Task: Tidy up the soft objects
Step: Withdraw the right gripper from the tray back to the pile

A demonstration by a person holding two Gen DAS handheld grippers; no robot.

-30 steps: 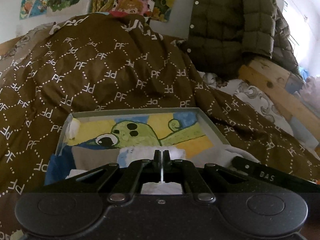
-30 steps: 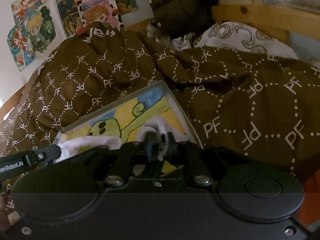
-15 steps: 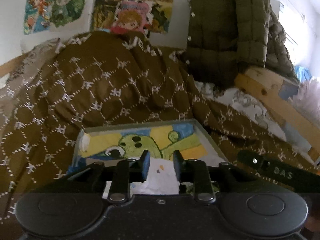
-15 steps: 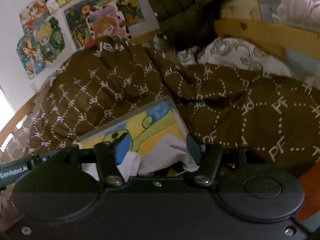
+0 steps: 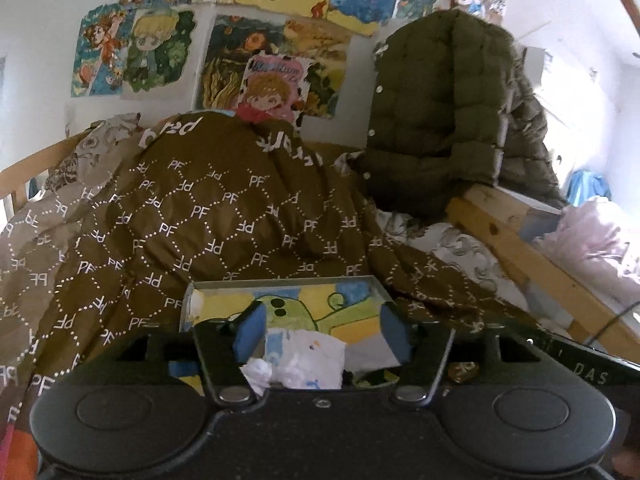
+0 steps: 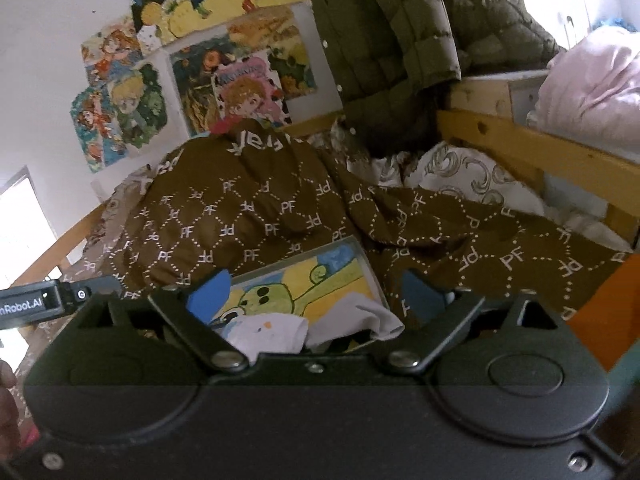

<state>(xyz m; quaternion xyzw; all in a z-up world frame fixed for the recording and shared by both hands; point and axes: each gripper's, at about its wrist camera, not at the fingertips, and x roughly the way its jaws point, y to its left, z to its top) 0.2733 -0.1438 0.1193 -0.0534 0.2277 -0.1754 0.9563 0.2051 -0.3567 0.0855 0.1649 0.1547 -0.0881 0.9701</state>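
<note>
A shallow box (image 5: 288, 284) with a green cartoon creature painted inside lies on a brown quilt. White soft cloths (image 5: 308, 360) lie in its near end; the right wrist view shows the cloths (image 6: 272, 332) too. My left gripper (image 5: 322, 332) hovers above them, its blue-padded jaws opening, and the cloths lie below the gap, untouched by the pads. My right gripper (image 6: 316, 292) is raised over the box (image 6: 304, 276), jaws opening wide, nothing pressed between them. The left gripper's side (image 6: 48, 300) shows at the left edge.
The brown "PF" quilt (image 5: 192, 216) is heaped behind the box. An olive puffer jacket (image 5: 448, 112) hangs over the wooden bed frame (image 5: 516, 248) at the right. Posters (image 5: 256, 76) cover the wall. A pink cloth heap (image 6: 592, 92) lies beyond the frame.
Both grippers were shut on white cloths in the box, then opened, let them drop and rose back from the box. More of the wall and jacket shows now.
</note>
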